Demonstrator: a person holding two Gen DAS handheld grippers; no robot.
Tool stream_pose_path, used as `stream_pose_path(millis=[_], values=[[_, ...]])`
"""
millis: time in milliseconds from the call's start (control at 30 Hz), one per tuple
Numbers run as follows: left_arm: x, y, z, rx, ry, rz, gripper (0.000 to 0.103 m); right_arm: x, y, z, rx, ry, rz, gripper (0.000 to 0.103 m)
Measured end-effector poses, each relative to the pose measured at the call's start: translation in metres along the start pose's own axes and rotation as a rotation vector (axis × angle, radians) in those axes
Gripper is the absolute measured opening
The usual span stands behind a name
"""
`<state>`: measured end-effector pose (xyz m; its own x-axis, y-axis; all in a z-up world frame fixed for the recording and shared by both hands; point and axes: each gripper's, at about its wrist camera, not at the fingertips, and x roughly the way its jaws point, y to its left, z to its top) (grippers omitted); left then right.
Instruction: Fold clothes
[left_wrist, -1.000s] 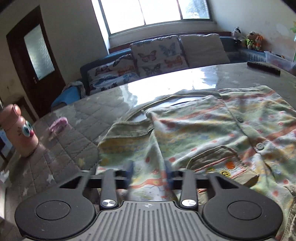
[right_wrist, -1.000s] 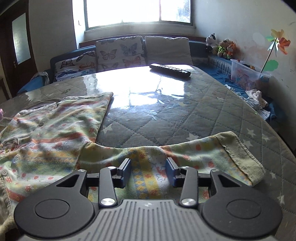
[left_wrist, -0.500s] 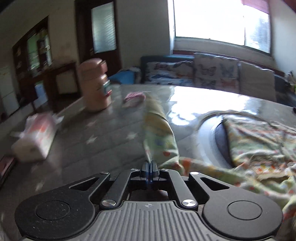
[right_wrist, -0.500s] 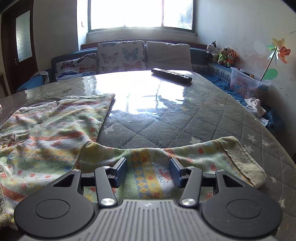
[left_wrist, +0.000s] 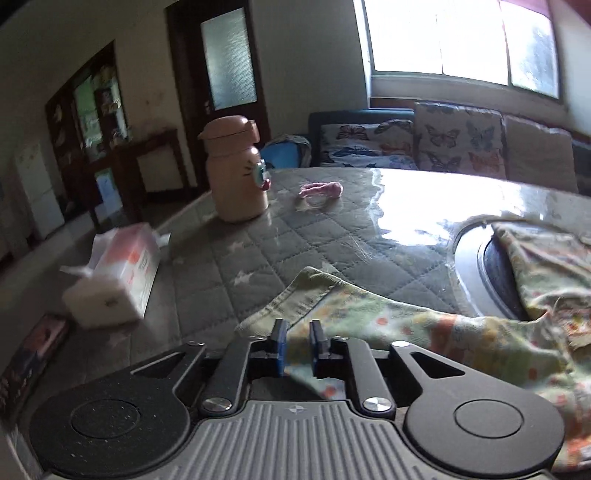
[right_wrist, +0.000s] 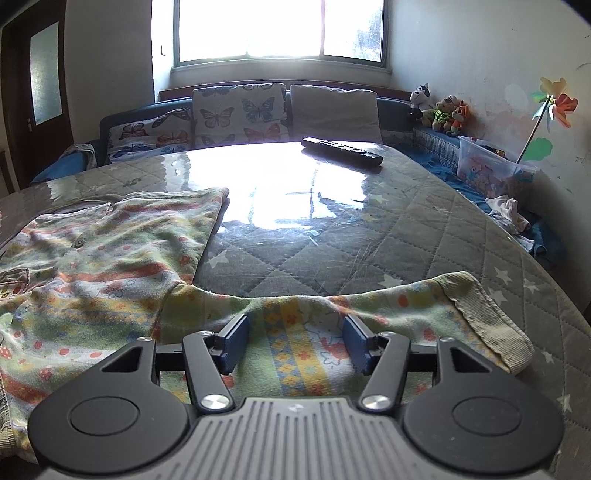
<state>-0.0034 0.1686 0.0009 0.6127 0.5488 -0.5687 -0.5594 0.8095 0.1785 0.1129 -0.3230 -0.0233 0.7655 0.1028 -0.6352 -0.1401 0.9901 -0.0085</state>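
Spreading across the quilted table (right_wrist: 424, 229), the shirt (right_wrist: 96, 266) lies face up with buttons showing and both sleeves stretched sideways, so either sleeve is reachable from the near edge. Your left gripper (left_wrist: 298, 345) sits low over the left sleeve (left_wrist: 354, 314), tongs narrow with a flap of cloth between them (whether they pinch it, I cannot tell). Your right gripper (right_wrist: 297, 345) hovers level over the right sleeve (right_wrist: 406, 306), tongs wide, gripping nothing, aimed at the window. The sleeve cuff (right_wrist: 484, 321) lies flat, just right of that gripper.
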Motion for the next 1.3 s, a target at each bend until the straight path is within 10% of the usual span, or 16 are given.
stream_pose_path(millis=[400,833,1300], values=[[0.030,0.004,0.000,0.102,0.033,0.158,0.021,-0.007,0.002,0.006,-0.015,0.023,-0.009,0.064],[-0.056,-0.122,-0.003,0.347,-0.122,-0.387,0.024,-0.060,0.098,0.009,-0.263,-0.025,0.336,0.060],[-0.082,-0.159,-0.054,0.565,-0.189,-0.608,0.024,-0.088,0.156,-0.031,-0.461,0.032,0.506,0.032]])
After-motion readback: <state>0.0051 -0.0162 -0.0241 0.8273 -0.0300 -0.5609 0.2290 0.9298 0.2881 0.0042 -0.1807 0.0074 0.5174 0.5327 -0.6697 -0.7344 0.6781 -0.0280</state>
